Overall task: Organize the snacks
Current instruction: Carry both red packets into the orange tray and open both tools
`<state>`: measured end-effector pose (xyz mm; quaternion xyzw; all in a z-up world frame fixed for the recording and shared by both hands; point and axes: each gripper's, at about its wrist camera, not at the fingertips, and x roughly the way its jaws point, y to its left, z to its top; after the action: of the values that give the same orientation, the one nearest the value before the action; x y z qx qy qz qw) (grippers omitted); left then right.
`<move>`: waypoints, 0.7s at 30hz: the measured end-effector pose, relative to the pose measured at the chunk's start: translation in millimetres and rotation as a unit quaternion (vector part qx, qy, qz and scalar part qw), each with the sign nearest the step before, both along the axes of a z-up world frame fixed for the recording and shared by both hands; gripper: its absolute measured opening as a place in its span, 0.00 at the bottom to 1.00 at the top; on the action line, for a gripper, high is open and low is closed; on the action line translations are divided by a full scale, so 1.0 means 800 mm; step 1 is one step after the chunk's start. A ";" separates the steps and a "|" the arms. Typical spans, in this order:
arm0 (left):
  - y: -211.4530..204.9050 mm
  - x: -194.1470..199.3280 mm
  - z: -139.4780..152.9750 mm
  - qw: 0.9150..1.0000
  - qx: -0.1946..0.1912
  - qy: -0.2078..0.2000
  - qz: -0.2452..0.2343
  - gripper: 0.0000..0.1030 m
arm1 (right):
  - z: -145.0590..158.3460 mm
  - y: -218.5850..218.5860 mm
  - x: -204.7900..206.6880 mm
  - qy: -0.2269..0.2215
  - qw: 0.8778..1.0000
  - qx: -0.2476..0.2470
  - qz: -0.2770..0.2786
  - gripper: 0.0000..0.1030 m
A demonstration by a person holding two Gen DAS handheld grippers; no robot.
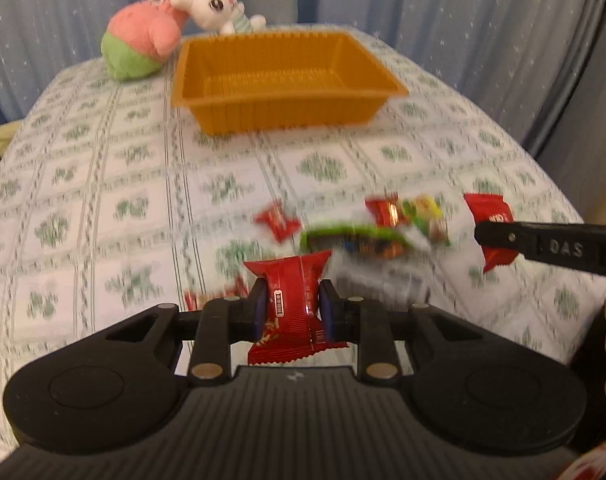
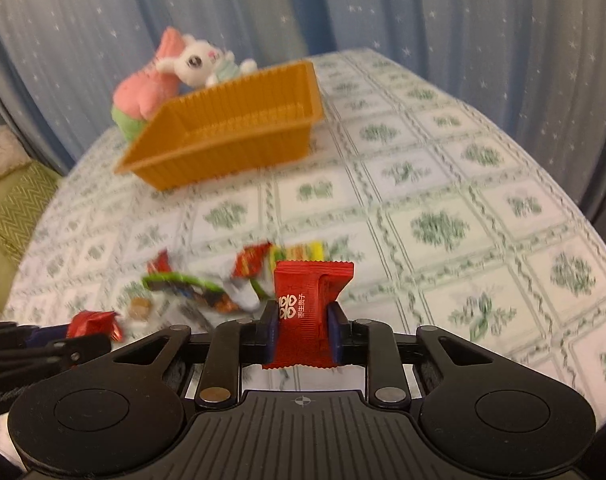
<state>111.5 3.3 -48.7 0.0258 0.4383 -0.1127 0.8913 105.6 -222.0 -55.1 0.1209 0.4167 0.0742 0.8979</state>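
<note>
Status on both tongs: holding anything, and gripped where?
Both loaded. Left tongs pinch a red snack packet across its middle. Right tongs pinch another red packet by its lower half, with its top sticking up.

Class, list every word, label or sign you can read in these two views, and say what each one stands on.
"DAS": raised letters on the right gripper arm, seen in the left wrist view.
"枣生贵子": white print, beside a double-happiness sign, on the red packet held in the right gripper.
Print on the red packet in the left gripper: too blurred to read.
Loose snacks on the tablecloth: blurred, unreadable.
</note>
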 end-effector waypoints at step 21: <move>0.004 0.253 0.053 0.996 -0.039 -0.059 0.057 0.23 | 0.046 0.030 0.274 -0.059 0.995 0.022 0.072 0.24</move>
<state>314.3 6.5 -6.2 -0.0276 0.3805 -0.0775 0.9211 324.9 -198.3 -18.1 0.1052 0.3687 0.1547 0.9105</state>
